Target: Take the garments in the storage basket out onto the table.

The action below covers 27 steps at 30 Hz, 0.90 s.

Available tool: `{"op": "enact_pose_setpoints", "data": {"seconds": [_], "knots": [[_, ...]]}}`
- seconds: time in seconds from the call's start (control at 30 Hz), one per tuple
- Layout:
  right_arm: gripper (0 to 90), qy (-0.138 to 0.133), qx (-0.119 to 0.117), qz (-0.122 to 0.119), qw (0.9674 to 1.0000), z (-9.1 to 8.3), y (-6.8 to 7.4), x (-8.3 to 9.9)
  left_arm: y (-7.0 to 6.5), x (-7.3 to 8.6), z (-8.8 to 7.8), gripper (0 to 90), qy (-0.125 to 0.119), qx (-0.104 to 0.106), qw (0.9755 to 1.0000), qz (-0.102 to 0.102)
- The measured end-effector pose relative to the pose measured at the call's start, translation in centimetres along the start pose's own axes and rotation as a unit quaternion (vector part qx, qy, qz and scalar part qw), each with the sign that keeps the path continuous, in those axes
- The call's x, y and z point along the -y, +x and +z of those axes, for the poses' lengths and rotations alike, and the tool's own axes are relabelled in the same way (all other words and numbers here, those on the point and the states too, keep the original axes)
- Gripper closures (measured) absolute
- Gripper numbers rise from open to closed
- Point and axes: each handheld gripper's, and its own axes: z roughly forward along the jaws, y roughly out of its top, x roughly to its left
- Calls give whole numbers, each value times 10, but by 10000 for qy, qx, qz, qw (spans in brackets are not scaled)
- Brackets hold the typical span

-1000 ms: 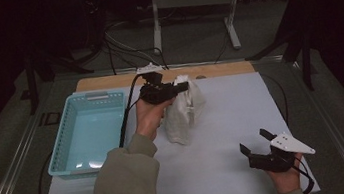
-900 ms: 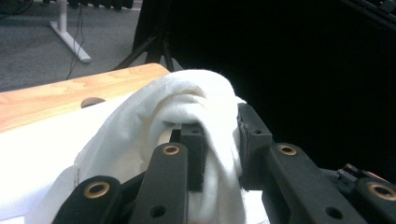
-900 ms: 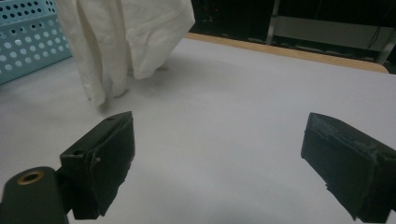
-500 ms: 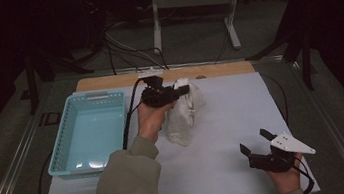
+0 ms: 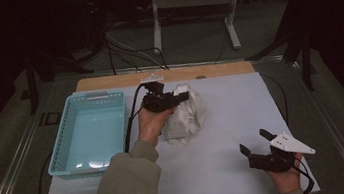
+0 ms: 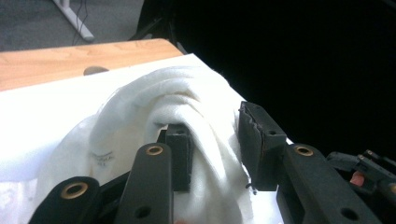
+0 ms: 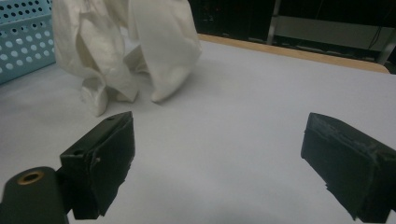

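Left tool (image 5: 180,97) lower than before, jaws just opening, white cloth (image 5: 185,118) fold between them; right tool (image 5: 256,142) wide open, empty.

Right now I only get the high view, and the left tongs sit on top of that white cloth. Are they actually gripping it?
Observer: In the left gripper view a fold of the white cloth lies between the left tongs. Their jaws have just been opening, so the hold looks loose.
Operator: Is the cloth plain?
Observer: No, that same view shows a small faint mark printed on it.
Operator: And the tub, solid walls?
Observer: The right gripper view shows round holes all over the blue basket wall.
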Motion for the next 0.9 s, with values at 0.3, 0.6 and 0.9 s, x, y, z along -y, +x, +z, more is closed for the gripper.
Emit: {"op": "enact_pose_setpoints", "data": {"seconds": [0.3, 0.6, 0.9], "knots": [[99, 2, -1, -11, 10000, 0, 0, 0, 3, 8, 2, 662, 79, -23, 9999, -89], [99, 9, -5, -9, 10000, 0, 0, 0, 6, 14, 4, 517, 230, -75, 9996, -131], [99, 11, -14, -10, 10000, 0, 1, 0, 7, 15, 7, 248, 400, -404, 9981, -234]]}}
